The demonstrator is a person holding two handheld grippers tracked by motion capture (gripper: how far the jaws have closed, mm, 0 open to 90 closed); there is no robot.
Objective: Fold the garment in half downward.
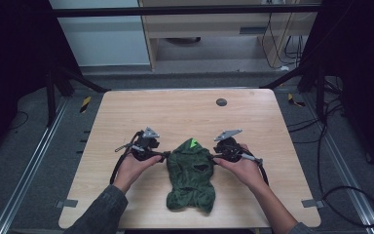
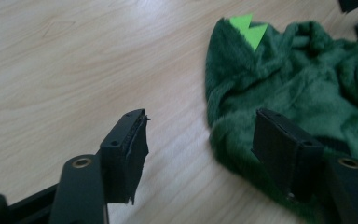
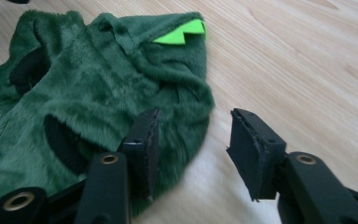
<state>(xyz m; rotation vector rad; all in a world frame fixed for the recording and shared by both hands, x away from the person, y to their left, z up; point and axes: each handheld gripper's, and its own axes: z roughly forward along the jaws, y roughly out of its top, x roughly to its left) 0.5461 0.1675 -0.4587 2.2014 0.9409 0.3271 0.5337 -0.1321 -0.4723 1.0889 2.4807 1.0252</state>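
1. the green fleece garment (image 1: 191, 174) lies crumpled on the counter (image 1: 126, 117), near its front edge and well short of the dark round plug (image 1: 221, 102) at the back. its bright green spikes (image 1: 194, 143) sit at the end facing that plug.
2. the left gripper (image 1: 164, 155) sits just beside the garment's left edge and the right gripper (image 1: 215, 158) just beside its right edge. both pairs of fingers are parted and clenched on nothing.
3. in the left gripper view one finger (image 2: 286, 151) rides over the fleece (image 2: 303, 88) while the other finger (image 2: 126, 154) hangs over bare wood. closing like this may catch only a thin lip of pile, which could slip out on the lift.
4. in the right gripper view one finger (image 3: 144, 144) lies over the fleece edge (image 3: 121, 88) and the other finger (image 3: 254, 149) is off the cloth. a shallow bite here could let that side drop.
5. if one side holds and the other slips, the garment would swing and bunch further instead of spreading.
6. the fleece is folded on itself, so a deep bite might pinch two layers and keep it from opening out.
7. fingers driven low could scrape the counter beside the garment.
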